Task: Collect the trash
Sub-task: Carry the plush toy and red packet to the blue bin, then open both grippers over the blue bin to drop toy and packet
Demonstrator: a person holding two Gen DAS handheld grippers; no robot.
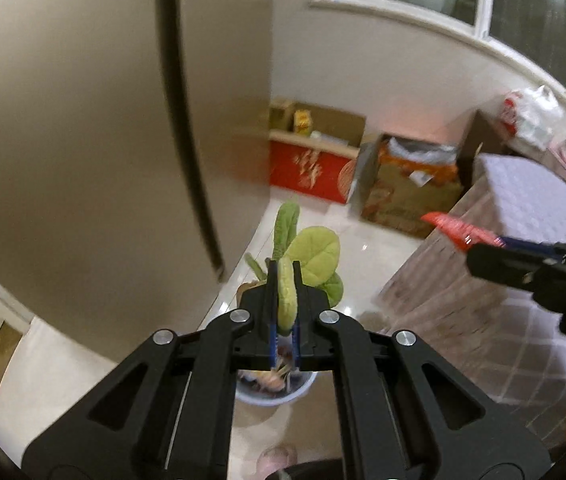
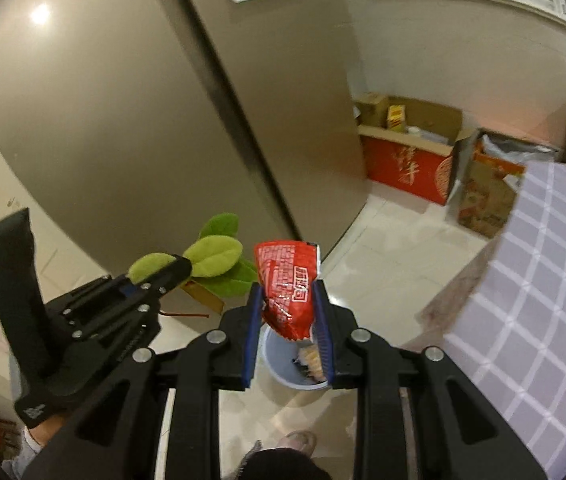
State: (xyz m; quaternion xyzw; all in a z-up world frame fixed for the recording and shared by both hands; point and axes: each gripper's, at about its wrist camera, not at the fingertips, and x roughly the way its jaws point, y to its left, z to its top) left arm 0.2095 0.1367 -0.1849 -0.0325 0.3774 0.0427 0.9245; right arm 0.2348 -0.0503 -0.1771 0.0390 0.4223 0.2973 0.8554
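My left gripper [image 1: 285, 276] is shut on a sprig of green leaves [image 1: 311, 256] and holds it in the air over a pale blue bin [image 1: 279, 394] on the floor. The leaves [image 2: 219, 260] and left gripper [image 2: 175, 270] also show in the right wrist view. My right gripper [image 2: 287, 292] is shut on a red snack wrapper [image 2: 289, 288] above the same bin [image 2: 279, 364], which holds some trash. In the left wrist view the right gripper [image 1: 479, 246] holds the wrapper [image 1: 455, 230] at the right.
A tall beige fridge [image 1: 103, 140] stands close on the left. A table with a checked cloth [image 2: 531, 300] is on the right. Cardboard boxes [image 1: 403, 184] and a red box [image 1: 307, 172] line the far wall. Pale tiled floor [image 1: 363, 248] lies between them.
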